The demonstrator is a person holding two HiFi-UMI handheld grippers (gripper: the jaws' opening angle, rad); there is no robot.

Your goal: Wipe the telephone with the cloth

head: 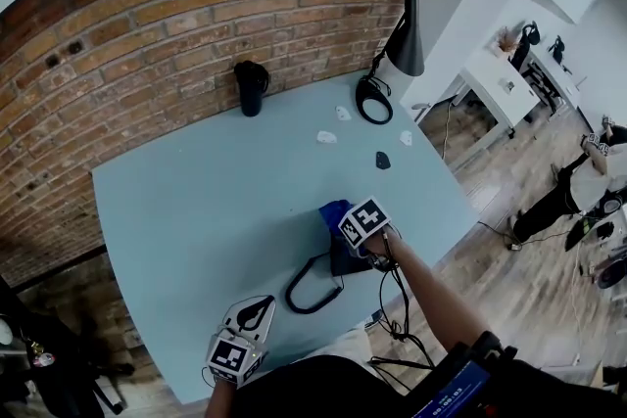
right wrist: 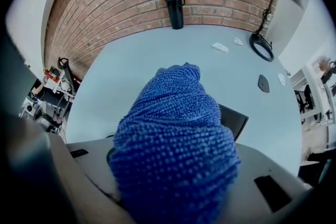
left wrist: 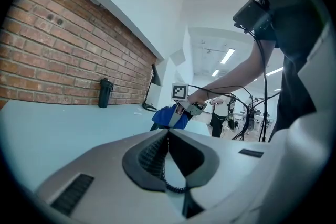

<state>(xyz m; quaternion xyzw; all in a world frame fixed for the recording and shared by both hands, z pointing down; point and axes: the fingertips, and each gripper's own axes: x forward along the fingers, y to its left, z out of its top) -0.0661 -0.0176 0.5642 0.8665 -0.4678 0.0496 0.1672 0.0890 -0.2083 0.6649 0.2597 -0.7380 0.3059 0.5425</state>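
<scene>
The blue cloth [head: 333, 212] is bunched in my right gripper [head: 349, 234], which is shut on it and presses it down on the dark telephone [head: 345, 261] near the table's front right. A black cord [head: 312, 286] loops out from the phone's left side. In the right gripper view the cloth [right wrist: 176, 144] fills the jaws and hides most of the phone; one dark corner [right wrist: 234, 119] shows. My left gripper [head: 257, 309] rests at the table's front edge, left of the cord, shut on nothing. In its own view the left gripper [left wrist: 168, 134] points towards the cloth [left wrist: 169, 117].
A black tumbler [head: 252, 88] stands by the brick wall. A black lamp [head: 405, 34] with a ring base [head: 373, 100] is at the back right. Small white scraps [head: 326, 137] and a dark disc [head: 383, 161] lie behind the phone. The pale blue table [head: 196, 210] ends just right of it.
</scene>
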